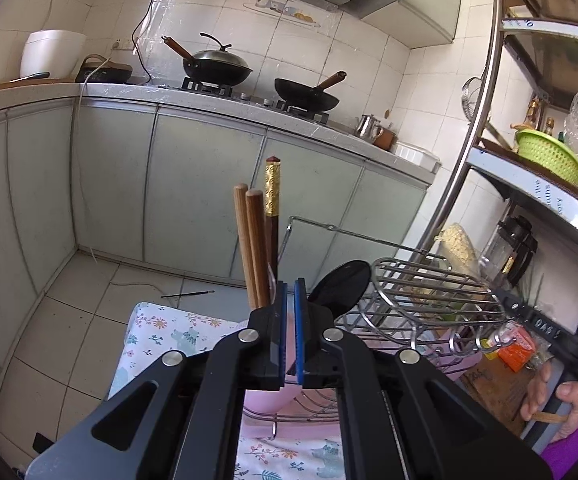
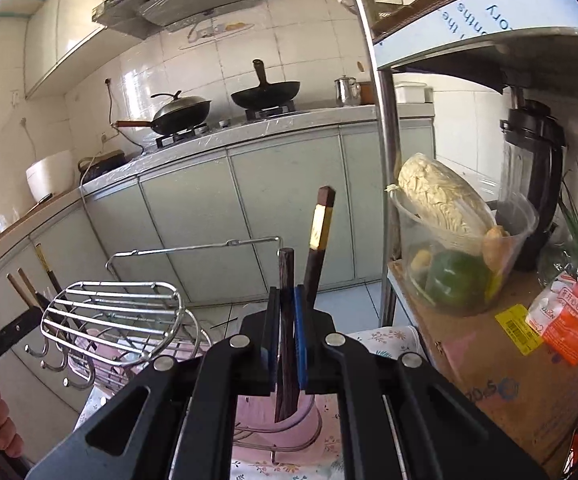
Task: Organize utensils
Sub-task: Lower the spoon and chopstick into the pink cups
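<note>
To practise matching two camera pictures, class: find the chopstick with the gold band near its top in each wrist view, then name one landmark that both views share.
Left wrist view: the gold-banded chopstick stands upright at centre, just right of two light wooden chopsticks, above the left gripper.
Right wrist view: it leans right of centre, just beyond the right gripper.
Shared landmark: the lidded wok on the stove.
</note>
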Tool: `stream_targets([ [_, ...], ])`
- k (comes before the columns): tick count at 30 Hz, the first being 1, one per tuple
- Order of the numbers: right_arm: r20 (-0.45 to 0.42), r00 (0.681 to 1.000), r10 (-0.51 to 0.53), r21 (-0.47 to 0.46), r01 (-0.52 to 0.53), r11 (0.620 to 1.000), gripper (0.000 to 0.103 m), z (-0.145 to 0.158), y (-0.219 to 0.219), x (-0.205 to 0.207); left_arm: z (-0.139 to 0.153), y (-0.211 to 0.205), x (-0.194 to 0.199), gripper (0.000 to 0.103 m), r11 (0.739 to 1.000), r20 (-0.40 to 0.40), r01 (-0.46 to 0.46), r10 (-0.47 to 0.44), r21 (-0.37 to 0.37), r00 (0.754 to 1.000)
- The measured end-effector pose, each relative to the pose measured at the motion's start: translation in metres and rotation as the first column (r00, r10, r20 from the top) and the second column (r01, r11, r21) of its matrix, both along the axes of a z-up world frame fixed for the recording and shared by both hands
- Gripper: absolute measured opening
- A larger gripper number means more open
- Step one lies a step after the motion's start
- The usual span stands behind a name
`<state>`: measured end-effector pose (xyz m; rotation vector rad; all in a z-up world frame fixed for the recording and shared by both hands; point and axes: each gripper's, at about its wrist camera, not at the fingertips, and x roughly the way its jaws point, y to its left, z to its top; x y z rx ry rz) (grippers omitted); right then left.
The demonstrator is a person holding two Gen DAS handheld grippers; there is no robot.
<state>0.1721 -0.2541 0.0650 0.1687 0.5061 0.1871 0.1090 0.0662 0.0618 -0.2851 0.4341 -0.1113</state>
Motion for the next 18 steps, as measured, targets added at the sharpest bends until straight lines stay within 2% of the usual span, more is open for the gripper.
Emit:
stream_targets([
  [1, -0.008, 1.0, 0.003, -0.001, -0.003, 1.0, 0.006, -0.004, 0.001, -0.001, 0.001, 0.0, -0.002, 0.007, 1.0, 0.005, 0.006, -0.006, -0.004, 1.0],
  [4, -0.034, 0.999, 0.002, 0.004, -0.002, 1.0, 0.006, -0.018, 0.001, -0.006, 0.0, -0.003, -0.008, 0.031, 1.0, 0.01, 0.025, -0.025, 0.001, 1.0],
  [5, -0.038, 0.999, 0.002, 0.008, -0.002, 1.0, 0.006, -0.021, 0.0, -0.007, -0.001, -0.004, -0.009, 0.034, 0.999, 0.01, 0.035, -0.035, 0.003, 0.999],
  [11, -0.045, 0.999, -0.003, 0.029, 0.004, 1.0, 0.007, -0.025, -0.005, -0.016, -0.015, -0.024, -0.007, 0.037, 0.998, -0.012, 0.053, -0.052, 0.038, 0.999],
  [14, -0.041, 0.999, 0.006, 0.028, -0.005, 1.0, 0.007, -0.024, -0.004, -0.021, -0.023, -0.032, -0.002, 0.037, 0.998, -0.01, 0.019, -0.019, 0.056, 1.0],
  [18, -0.028, 1.0, 0.01, 0.008, -0.01, 1.0, 0.008, -0.023, -0.002, -0.026, -0.03, -0.042, 0.006, 0.037, 0.991, 0.01, -0.044, 0.044, 0.125, 0.999],
])
